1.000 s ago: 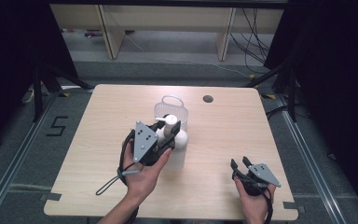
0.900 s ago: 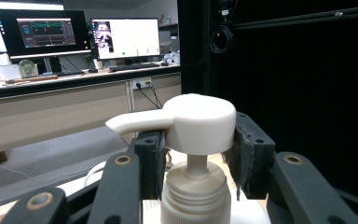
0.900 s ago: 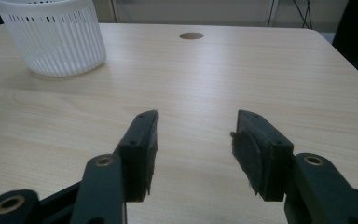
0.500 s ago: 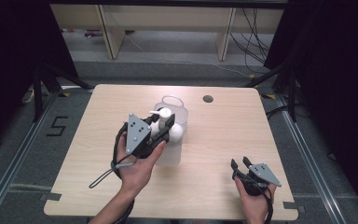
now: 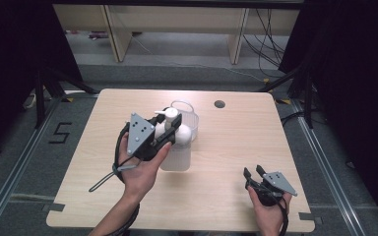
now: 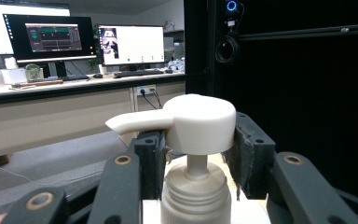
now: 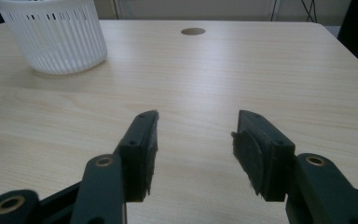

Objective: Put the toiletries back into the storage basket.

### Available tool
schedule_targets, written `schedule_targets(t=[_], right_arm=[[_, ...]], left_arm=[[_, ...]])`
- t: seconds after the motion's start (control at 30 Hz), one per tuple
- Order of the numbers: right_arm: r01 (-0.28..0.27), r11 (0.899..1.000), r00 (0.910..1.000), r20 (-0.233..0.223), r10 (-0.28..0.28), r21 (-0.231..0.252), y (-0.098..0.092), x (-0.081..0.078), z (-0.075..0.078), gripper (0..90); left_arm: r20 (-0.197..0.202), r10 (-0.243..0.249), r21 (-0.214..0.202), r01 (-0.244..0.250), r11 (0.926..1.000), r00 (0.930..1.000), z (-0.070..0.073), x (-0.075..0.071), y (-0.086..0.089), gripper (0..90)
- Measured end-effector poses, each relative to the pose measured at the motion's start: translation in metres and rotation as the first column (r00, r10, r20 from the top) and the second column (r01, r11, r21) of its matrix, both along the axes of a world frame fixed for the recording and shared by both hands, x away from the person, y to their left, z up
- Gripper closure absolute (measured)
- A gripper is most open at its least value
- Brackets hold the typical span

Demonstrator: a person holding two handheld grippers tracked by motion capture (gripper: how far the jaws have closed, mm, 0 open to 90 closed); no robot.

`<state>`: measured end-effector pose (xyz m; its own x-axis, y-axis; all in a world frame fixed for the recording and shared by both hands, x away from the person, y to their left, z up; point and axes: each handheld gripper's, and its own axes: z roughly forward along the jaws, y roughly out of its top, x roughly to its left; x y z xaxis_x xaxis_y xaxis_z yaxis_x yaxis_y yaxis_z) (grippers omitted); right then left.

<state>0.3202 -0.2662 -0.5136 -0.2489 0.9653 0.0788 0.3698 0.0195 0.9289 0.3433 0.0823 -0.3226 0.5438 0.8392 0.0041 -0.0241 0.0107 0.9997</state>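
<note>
Pump bottle (image 5: 173, 129), clamped in the left hand-held gripper (image 5: 165, 132), has risen toward the basket (image 5: 193, 120).

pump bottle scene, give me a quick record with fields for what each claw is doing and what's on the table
held thing: white pump bottle, lifted off the table
left claw: shut on the pump bottle, pads on either side of the pump head
pump head: spout points left in the left gripper view
right claw: open, nothing between its pads, low over the table near the front right corner
basket: white, slatted, standing on the table behind the bottle
table: light wood, with a round hole near the far edge
</note>
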Motion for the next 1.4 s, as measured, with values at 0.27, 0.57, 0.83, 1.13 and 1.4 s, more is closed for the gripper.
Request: schedule_targets(t=[0.27, 0.57, 0.83, 1.13, 1.4], right_arm=[[0.015, 0.999, 0.9999, 0.008, -0.015, -0.043, 0.002, 0.000, 0.000, 49.5], [0.009, 0.999, 0.9999, 0.007, -0.009, -0.041, 0.001, 0.002, 0.000, 49.5], [0.008, 0.999, 0.9999, -0.009, -0.009, -0.034, 0.002, 0.001, 0.001, 49.5], [0.014, 0.999, 0.9999, -0.008, -0.015, -0.052, 0.002, 0.001, 0.001, 49.6], [0.014, 0.999, 0.9999, 0.004, -0.013, -0.044, 0.002, 0.002, 0.000, 49.6]], left_arm=[[0.001, 0.006, 0.004, -0.006, 1.0000, 1.0000, 0.004, 0.008, 0.004, 59.6], [0.033, 0.026, -0.009, -0.026, 0.9996, 0.9991, 0.009, 0.016, 0.004, 59.5], [0.040, 0.036, -0.020, -0.035, 0.9992, 0.9986, 0.015, 0.022, 0.004, 59.5], [0.049, 0.039, -0.024, -0.037, 0.9990, 0.9981, 0.016, 0.028, 0.006, 59.5], [0.055, 0.044, -0.026, -0.043, 0.9987, 0.9975, 0.018, 0.032, 0.005, 59.6]])
